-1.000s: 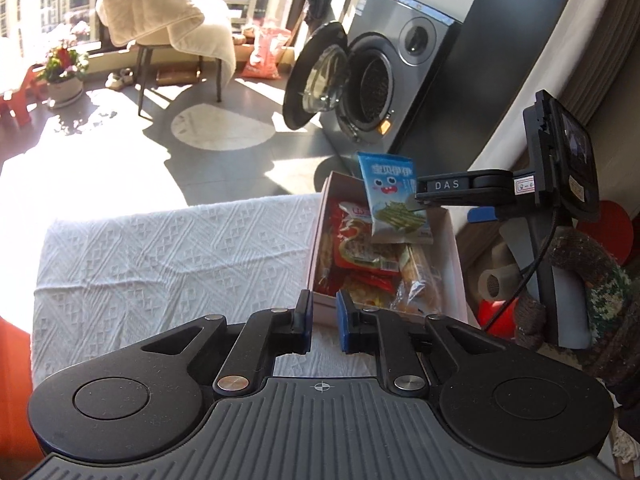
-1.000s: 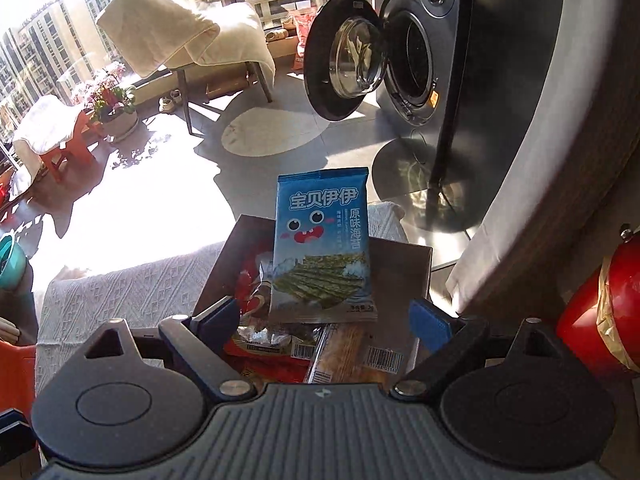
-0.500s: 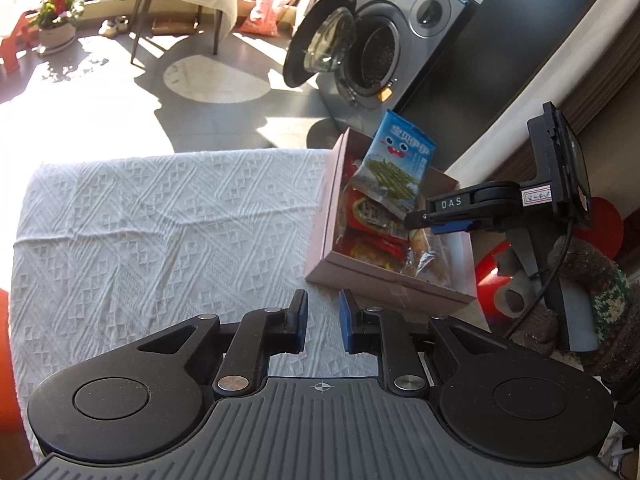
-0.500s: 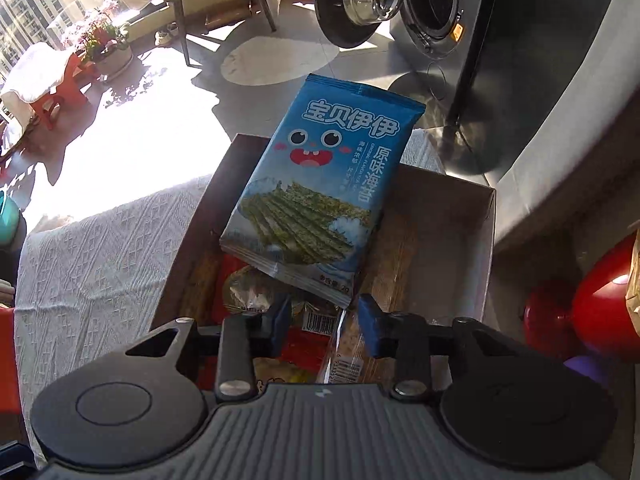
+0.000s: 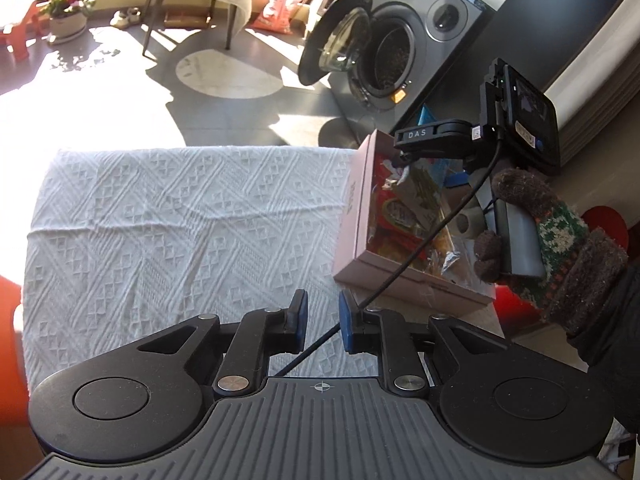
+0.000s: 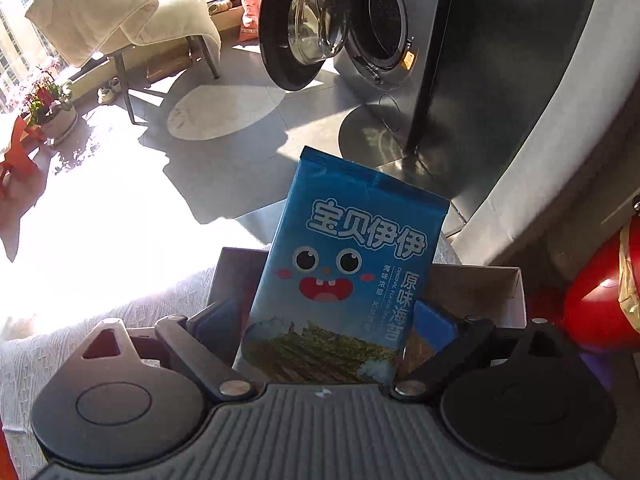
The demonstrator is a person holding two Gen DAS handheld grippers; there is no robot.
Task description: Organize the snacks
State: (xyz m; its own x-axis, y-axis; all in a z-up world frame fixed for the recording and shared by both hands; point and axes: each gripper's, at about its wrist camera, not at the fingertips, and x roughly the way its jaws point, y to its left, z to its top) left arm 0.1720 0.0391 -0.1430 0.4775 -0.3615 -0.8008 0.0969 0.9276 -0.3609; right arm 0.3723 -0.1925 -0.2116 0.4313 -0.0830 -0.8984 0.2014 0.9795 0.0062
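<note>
Sunlit grey floor tiles stretch behind the bench, where a silver front-loading washing machine (image 6: 384, 28) stands with its round door swung open and a chair draped in a cream blanket (image 6: 120, 20) sits by the window. A white quilted cloth (image 5: 180, 232) covers the bench, and a shallow pink cardboard box (image 5: 356, 216) rests at its right edge — packed with red, yellow and clear snack wrappers (image 5: 400, 216).

The left gripper (image 5: 322, 322) hovers low over the cloth just short of the box's near corner, its blue-padded jaws set a narrow gap apart with nothing between them; a thin black cable (image 5: 424, 248) runs past that gap. From this view the right gripper (image 5: 430, 134) reaches over the far part of the box, carried by a hand in a brown knitted glove (image 5: 548, 240).

In the right wrist view, the right gripper (image 6: 332, 328) has its jaws spread wide, and a blue seaweed snack packet with a cartoon face (image 6: 344, 276) stands nearly upright between them, leaning slightly to the left, its lower end down in the box (image 6: 480, 284). Whether the pads actually touch the packet I cannot tell — the left pad is mostly hidden behind it.
</note>
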